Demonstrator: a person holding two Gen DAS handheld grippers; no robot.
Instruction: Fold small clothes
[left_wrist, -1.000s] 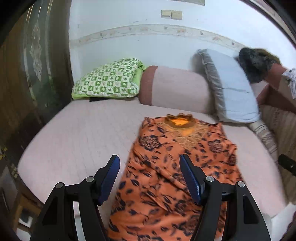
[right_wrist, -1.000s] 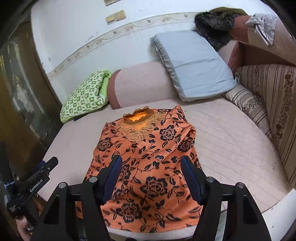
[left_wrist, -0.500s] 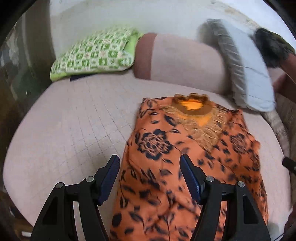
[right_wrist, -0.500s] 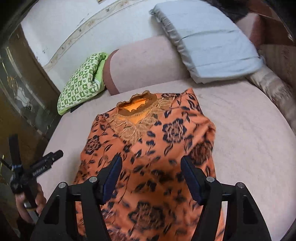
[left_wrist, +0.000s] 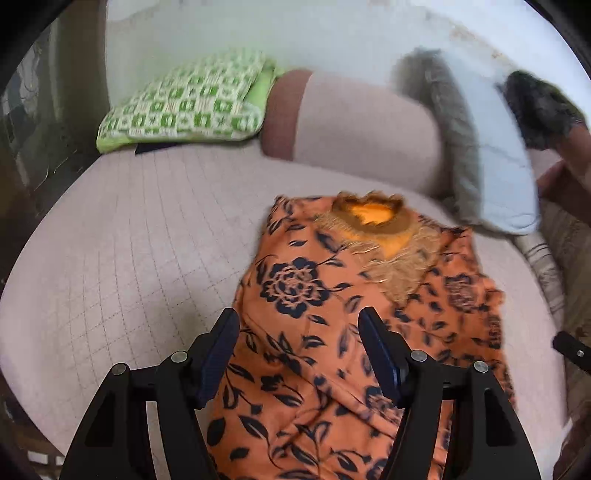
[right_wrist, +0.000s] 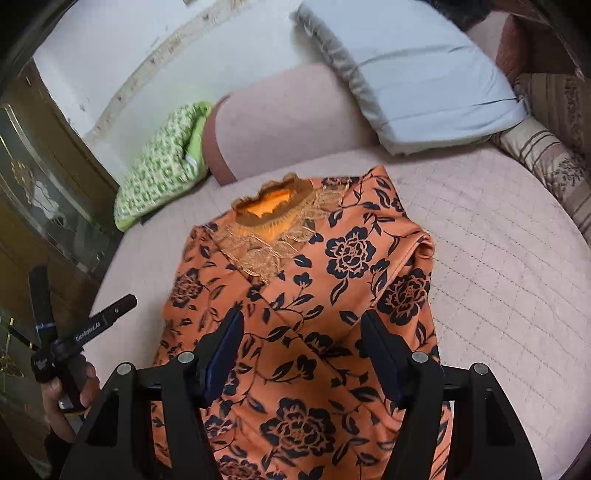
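Bare pink quilted bed (left_wrist: 122, 258) lies at 9 o'clock of the orange black-flowered top (left_wrist: 317, 332). Left tool (left_wrist: 299, 328) and right tool (right_wrist: 301, 328) gape wide above it, empty.

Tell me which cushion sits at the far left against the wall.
The green checked pillow; the pink bolster lies in the middle and the pale blue pillow is on the right.

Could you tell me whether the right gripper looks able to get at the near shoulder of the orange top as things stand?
Probably yes. The right gripper is open above the orange floral top, which lies flat on the pink bed. Nothing lies over or in front of that shoulder.
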